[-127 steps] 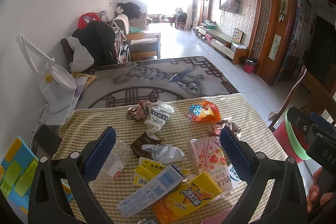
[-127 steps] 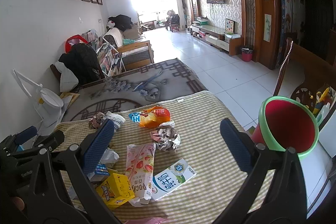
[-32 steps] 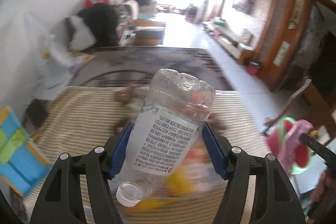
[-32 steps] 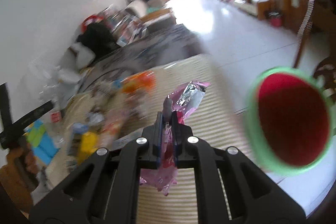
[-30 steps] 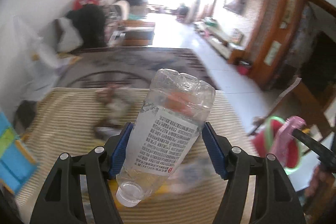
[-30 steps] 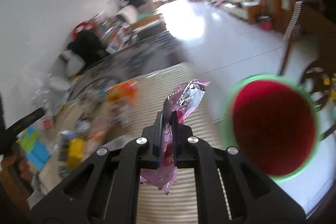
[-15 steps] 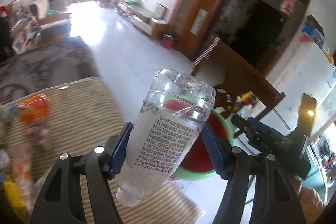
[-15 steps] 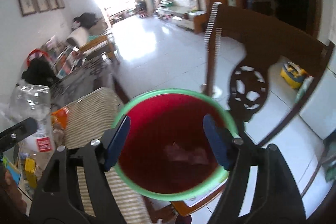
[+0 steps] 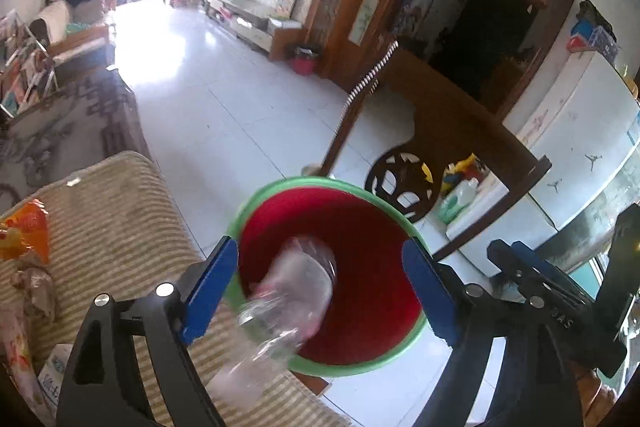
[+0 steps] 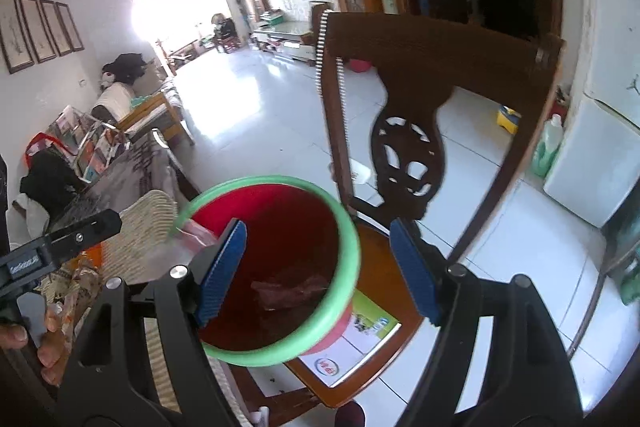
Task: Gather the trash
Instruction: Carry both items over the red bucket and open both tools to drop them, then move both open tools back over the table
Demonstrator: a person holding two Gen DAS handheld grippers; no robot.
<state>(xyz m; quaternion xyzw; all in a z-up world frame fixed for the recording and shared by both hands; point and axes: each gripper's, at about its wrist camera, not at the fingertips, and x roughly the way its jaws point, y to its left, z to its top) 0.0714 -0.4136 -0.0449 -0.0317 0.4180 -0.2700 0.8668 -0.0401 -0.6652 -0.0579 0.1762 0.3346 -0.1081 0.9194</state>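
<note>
A red bin with a green rim (image 9: 280,187) stands on a wooden chair beside the table. My left gripper (image 9: 320,259) hovers over it with its jaws opening. A clear plastic bottle (image 9: 292,291) is a blur between the blue pads, touching neither, neck down over the bin's near edge. My right gripper (image 10: 320,239) is open and empty above the same bin (image 10: 348,227). A pink foil wrapper (image 10: 288,291) lies on the bin's bottom. The left gripper (image 10: 60,243) shows at the left of the right wrist view, and the right gripper (image 9: 520,267) at the right of the left wrist view.
The table with its striped cloth (image 9: 120,227) lies left of the bin and carries an orange bag (image 9: 28,231) and a crumpled wrapper (image 9: 36,287). The chair's back (image 10: 420,67) rises behind the bin. A leaflet (image 10: 352,339) lies on the seat. A hand (image 10: 24,339) holds the left gripper.
Both grippers swung from the table over to the bin. The right one opened and the pink wrapper fell in. The left one has just widened and the bottle is dropping out.
</note>
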